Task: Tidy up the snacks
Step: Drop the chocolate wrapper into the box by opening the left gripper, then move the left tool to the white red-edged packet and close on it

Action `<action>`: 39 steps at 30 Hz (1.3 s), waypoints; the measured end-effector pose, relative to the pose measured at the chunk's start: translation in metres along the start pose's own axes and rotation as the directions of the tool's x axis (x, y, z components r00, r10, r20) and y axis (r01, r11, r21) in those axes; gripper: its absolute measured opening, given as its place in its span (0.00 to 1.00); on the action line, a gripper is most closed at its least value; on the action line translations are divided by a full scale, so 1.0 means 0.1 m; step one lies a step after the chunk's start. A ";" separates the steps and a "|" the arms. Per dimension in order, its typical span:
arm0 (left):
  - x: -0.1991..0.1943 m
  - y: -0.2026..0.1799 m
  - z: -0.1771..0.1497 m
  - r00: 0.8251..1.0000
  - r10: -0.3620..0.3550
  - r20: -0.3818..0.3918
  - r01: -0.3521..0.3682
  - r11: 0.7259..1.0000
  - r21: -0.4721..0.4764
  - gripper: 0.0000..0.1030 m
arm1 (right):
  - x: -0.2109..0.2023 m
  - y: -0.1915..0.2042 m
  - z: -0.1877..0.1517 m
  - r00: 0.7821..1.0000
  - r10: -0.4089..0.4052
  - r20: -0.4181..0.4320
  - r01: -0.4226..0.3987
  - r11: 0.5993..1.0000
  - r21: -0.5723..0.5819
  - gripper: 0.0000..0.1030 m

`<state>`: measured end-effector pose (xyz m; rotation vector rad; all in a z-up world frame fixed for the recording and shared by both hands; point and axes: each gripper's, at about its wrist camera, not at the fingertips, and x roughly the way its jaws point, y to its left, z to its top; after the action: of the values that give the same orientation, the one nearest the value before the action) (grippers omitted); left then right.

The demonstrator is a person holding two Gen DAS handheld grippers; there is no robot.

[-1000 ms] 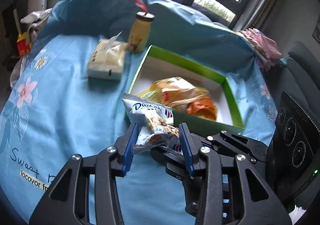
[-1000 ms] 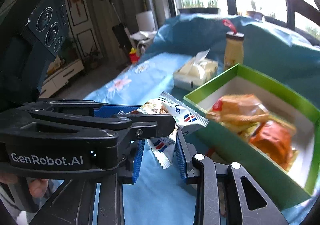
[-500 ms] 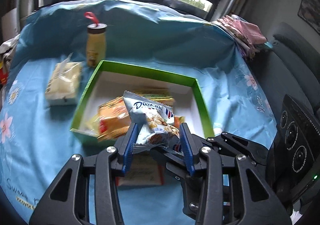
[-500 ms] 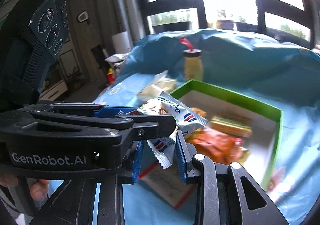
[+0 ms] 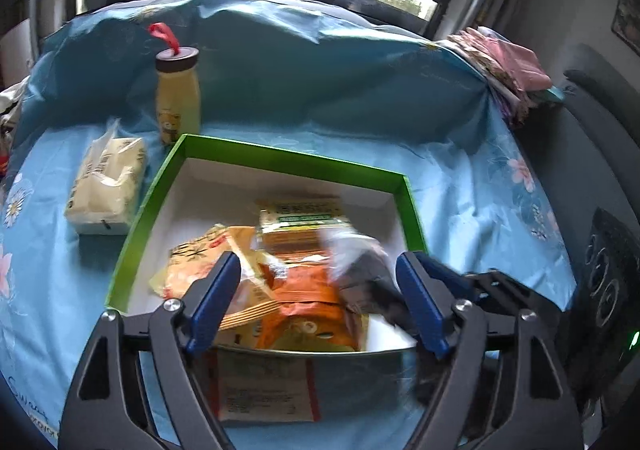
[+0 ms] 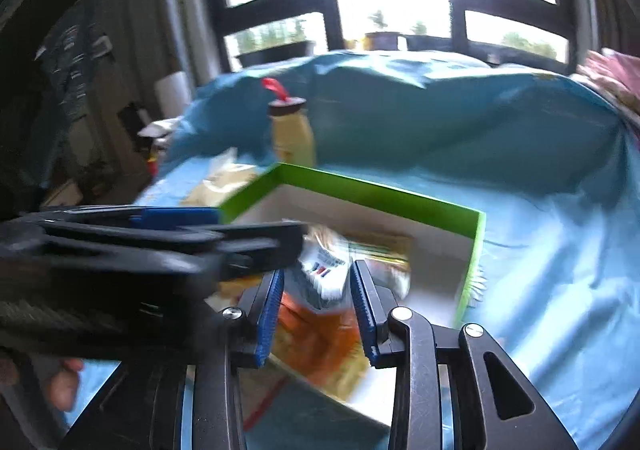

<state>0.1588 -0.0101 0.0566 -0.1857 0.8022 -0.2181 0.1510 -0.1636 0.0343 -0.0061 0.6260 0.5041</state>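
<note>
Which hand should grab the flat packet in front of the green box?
Left, probably. The left tool is wide open and empty, with the flat packet right beneath it. The right tool has a white snack between its fingers.

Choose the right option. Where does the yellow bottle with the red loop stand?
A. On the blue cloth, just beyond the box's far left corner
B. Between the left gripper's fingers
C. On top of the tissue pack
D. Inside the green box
A: the bottle stands upright on the blue cloth, behind the far left corner of the green box and beside the tissue pack.
</note>
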 end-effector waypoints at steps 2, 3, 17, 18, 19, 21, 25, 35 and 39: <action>-0.04 0.07 -0.02 1.000 0.012 0.004 -0.012 1.000 -0.015 0.78 | -0.05 -0.09 -0.02 1.000 -0.001 0.006 0.000 1.000 0.029 0.40; -0.07 0.10 -0.03 1.000 0.015 0.005 -0.015 1.000 -0.024 0.80 | -0.09 -0.12 -0.04 1.000 -0.004 0.011 0.003 0.999 0.041 0.41; -0.39 0.30 -0.29 0.999 0.050 0.013 -0.049 0.996 -0.074 0.82 | -0.43 -0.17 -0.32 0.998 0.055 0.017 -0.057 0.990 0.131 0.44; -0.41 0.29 -0.32 0.999 0.051 0.012 -0.050 0.996 -0.073 0.82 | -0.45 -0.16 -0.34 0.998 0.058 0.014 -0.059 0.990 0.131 0.44; -0.42 0.30 -0.34 0.999 0.050 0.010 -0.049 0.996 -0.073 0.82 | -0.47 -0.16 -0.36 0.998 0.059 0.012 -0.060 0.990 0.131 0.44; -0.44 0.33 -0.40 0.999 0.050 0.004 -0.050 0.996 -0.078 0.83 | -0.49 -0.13 -0.41 0.997 0.072 0.001 -0.071 0.989 0.132 0.44; -0.45 0.48 -0.58 0.998 0.050 -0.026 -0.053 0.992 -0.111 0.83 | -0.44 -0.06 -0.55 0.991 0.118 -0.059 -0.110 0.986 0.127 0.44; -0.02 0.94 -0.99 0.969 -0.120 -0.218 0.048 0.950 -0.308 0.82 | 0.06 -0.01 -0.97 0.906 0.372 -0.200 -0.291 0.893 0.342 0.44; 0.09 0.96 -1.01 0.955 -0.191 -0.228 0.103 0.932 -0.348 0.81 | 0.21 -0.04 -1.04 0.890 0.415 -0.190 -0.308 0.852 0.423 0.44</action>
<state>0.1028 0.0715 -0.0422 -0.5486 1.0853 -0.2518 0.1090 -0.1739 -0.0628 0.4309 1.0032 0.7509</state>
